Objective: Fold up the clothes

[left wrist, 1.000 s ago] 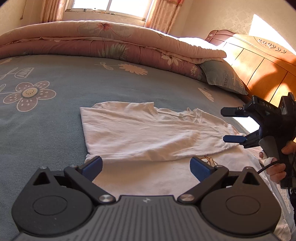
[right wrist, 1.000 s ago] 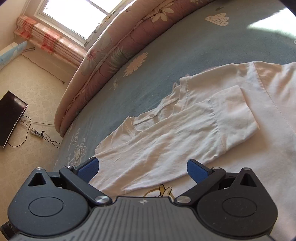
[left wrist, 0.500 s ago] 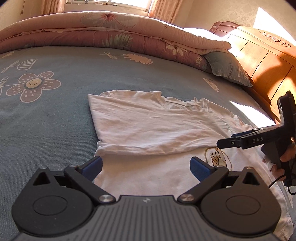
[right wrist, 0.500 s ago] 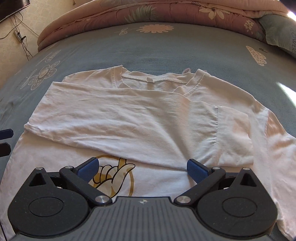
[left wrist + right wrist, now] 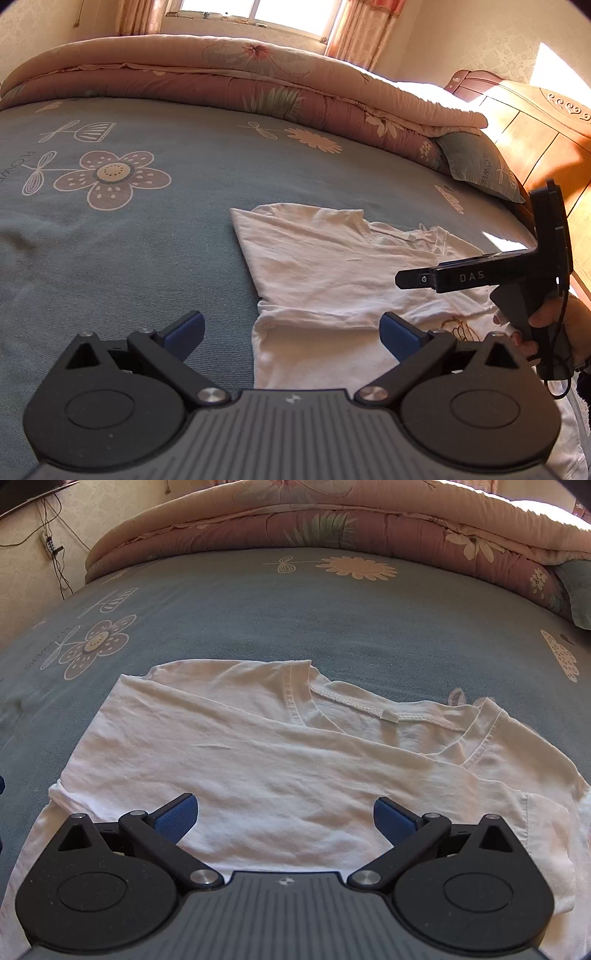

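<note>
**Both claws free over half-folded tee**

White T-shirt [image 5: 280, 760] lies flat on the blue floral bedsheet [image 5: 155, 236], centre-right of left wrist frame, filling the lower half of right wrist frame. One side is already folded across the chest, sleeve edge at far right. Vs 1 s ago the right claw [image 5: 286, 818] has swung round from a sideways look toward the window to face straight up the shirt at the collar [image 5: 384, 710]; the left claw [image 5: 291, 336] has slid off the cloth, so its left pad now sits over bare sheet and the shirt edge runs btwn the pads. Likely meaning: first fold done, both claws lining up for the next one.

Pose: both claws wide open, nothing held, low over the hem end. In left wrist view the right claw shows side-on at right edge, level, fingers pointing left over the shirt, person's hand [image 5: 543, 325] round the handle. Pink quilt [image 5: 221, 77] piled along top of frame.
</note>
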